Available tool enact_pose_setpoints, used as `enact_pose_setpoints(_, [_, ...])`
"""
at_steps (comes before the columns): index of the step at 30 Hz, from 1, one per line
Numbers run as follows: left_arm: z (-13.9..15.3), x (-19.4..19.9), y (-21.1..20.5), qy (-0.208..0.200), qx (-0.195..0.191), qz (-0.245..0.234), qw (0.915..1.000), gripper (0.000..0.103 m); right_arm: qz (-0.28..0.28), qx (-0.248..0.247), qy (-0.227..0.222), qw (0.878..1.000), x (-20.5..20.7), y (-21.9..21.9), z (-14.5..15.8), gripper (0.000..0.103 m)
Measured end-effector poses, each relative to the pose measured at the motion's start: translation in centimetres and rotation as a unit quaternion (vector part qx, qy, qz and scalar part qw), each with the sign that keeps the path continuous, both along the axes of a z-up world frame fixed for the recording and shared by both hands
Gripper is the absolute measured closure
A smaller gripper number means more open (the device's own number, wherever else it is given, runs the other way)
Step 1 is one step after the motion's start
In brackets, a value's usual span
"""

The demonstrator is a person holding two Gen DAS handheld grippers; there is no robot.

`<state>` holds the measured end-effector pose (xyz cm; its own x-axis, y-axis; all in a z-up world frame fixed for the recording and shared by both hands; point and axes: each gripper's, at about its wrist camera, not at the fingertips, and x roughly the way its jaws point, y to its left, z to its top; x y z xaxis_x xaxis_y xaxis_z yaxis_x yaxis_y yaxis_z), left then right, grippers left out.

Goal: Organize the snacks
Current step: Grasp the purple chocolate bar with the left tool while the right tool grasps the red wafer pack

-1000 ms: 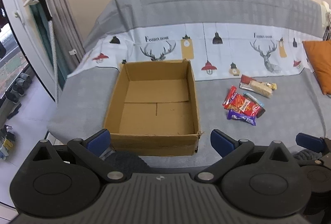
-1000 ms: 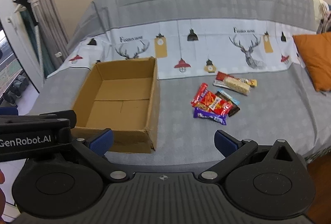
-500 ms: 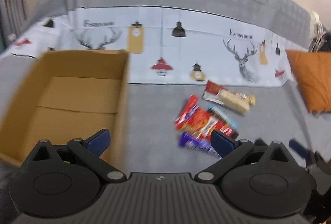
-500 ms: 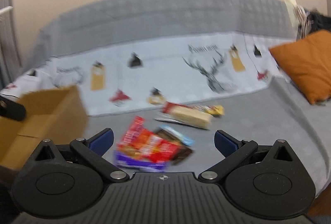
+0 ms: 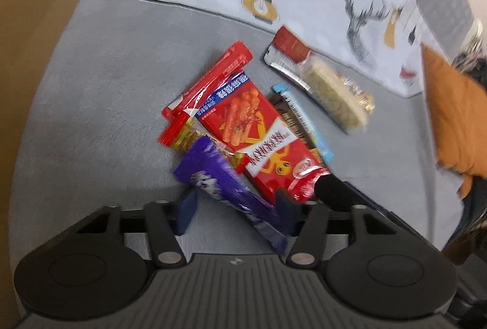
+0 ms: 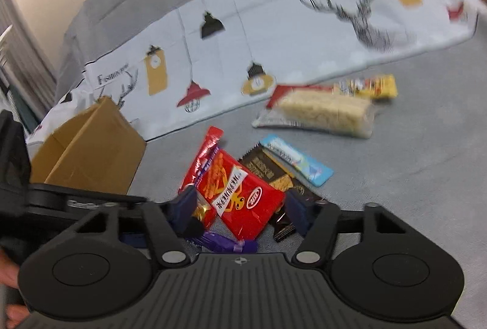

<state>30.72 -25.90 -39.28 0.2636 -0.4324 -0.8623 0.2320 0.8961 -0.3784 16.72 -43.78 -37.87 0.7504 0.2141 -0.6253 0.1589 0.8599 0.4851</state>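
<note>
Several snack packets lie in a heap on the grey bed cover [image 5: 106,85]. My left gripper [image 5: 236,207] is low over the heap's near end. Its jaws are closing, with a purple bar [image 5: 219,177] lying slantwise between the fingers; no firm pinch shows. My right gripper [image 6: 240,209] is closing around a wide red packet [image 6: 240,195], whose edges almost reach both fingers. A dark brown packet [image 6: 268,174] lies under it. The cardboard box [image 6: 91,152] stands left of the heap, and the left view catches its wall [image 5: 30,25].
A clear-wrapped rice bar [image 5: 328,85] and a yellow packet [image 6: 371,85] lie beyond the heap, with a thin blue bar [image 6: 295,160] and a long red stick [image 5: 210,82] beside it. An orange cushion [image 5: 453,116] sits at the right. A person's hand [image 6: 9,277] shows at the lower left.
Both grippers have dropped from in front of the bed onto the snack heap. Their jaws have narrowed from wide open. The box has slid to the left edge of both views.
</note>
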Motion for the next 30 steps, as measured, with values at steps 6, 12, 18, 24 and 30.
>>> enact_pose_setpoints(6, [0.7,-0.1,0.8,-0.023,0.051,-0.013,0.9984,0.073,-0.017,-0.019,0.026,0.999,1.5,0.4,-0.9,0.048])
enact_pose_setpoints(12, [0.9,-1.8,3.2,-0.011,0.055,-0.007,0.9984,0.074,-0.034,-0.010,0.014,0.999,1.0,0.5,-2.0,0.067])
enact_pose_setpoints(18, [1.1,-3.4,4.5,-0.013,0.055,-0.011,0.9984,0.074,-0.039,-0.024,0.019,0.999,-0.8,0.6,-1.6,0.098])
enact_pose_setpoints(24, [1.7,-4.3,4.8,-0.046,0.101,-0.017,0.9937,0.074,-0.051,-0.009,0.042,0.998,-5.5,1.4,-0.6,0.101])
enact_pose_setpoints(30, [2.1,-5.1,4.7,-0.056,0.117,-0.015,0.9914,0.063,-0.080,-0.014,0.059,0.995,-7.7,0.8,0.4,0.069])
